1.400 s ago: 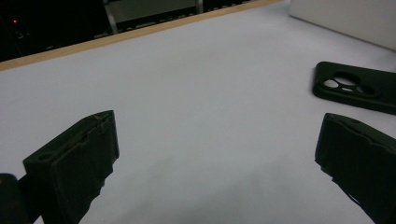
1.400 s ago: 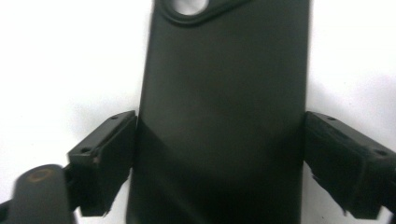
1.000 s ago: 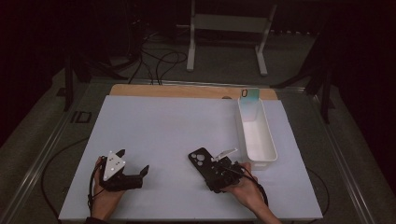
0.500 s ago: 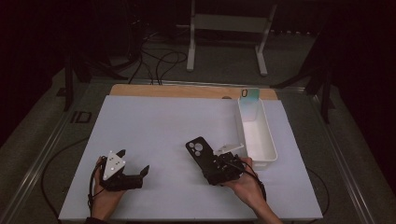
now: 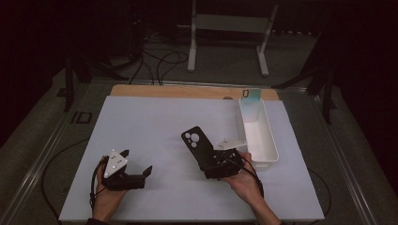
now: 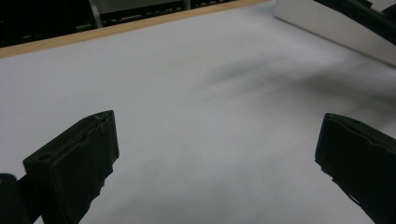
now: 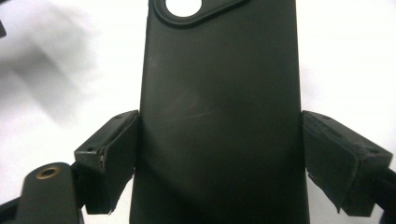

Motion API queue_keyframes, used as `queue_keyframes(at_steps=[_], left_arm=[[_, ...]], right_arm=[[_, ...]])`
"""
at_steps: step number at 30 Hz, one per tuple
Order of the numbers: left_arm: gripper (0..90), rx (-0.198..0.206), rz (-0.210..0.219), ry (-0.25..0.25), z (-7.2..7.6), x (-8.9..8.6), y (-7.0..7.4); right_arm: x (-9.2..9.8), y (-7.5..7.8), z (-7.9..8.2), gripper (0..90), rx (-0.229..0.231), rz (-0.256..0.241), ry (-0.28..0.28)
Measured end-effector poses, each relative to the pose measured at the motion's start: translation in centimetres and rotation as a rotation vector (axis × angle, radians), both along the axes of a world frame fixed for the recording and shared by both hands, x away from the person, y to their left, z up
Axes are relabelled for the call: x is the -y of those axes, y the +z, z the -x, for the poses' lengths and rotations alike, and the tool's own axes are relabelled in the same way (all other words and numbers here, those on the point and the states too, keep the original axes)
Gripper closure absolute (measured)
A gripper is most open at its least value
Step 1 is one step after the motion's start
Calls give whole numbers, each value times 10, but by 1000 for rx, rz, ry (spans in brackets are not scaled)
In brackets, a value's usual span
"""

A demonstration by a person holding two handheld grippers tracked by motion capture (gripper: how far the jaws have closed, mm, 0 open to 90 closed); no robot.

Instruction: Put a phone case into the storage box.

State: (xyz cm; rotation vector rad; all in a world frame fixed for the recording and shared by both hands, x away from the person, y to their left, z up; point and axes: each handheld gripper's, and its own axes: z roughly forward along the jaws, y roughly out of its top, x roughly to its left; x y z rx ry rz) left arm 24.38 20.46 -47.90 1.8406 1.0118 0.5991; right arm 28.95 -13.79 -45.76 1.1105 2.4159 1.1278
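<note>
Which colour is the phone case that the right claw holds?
Matte black; the phone case shows best in the right gripper view.

mat (image 5: 155, 122): open centre | white tray (image 5: 267, 150): blocks right edge

Dim lab or studio, white-topped table (image 5: 155, 122), floor cables (image 5: 162, 61), metal stand (image 5: 230, 28) behind

Black phone case (image 7: 219, 116) cut off top and bottom, right tool's view.
</note>
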Motion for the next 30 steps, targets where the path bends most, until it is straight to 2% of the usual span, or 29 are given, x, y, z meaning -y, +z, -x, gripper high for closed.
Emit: queue_keyframes(at_steps=[4,9,21,30], left_arm=[[2,17,4,5,0,1,6],[2,29,5,5,1,3,12],[2,29,62,-37,-4,14,29],[3,31,89,-61,-9,23,43]], right_arm=[[-1,6,-1,154,29,-25,-4],[-2,12,-2,154,62,-34,-9],[-5,18,-3,153,116,-65,-23],[-4,21,0,152,174,-83,-29]])
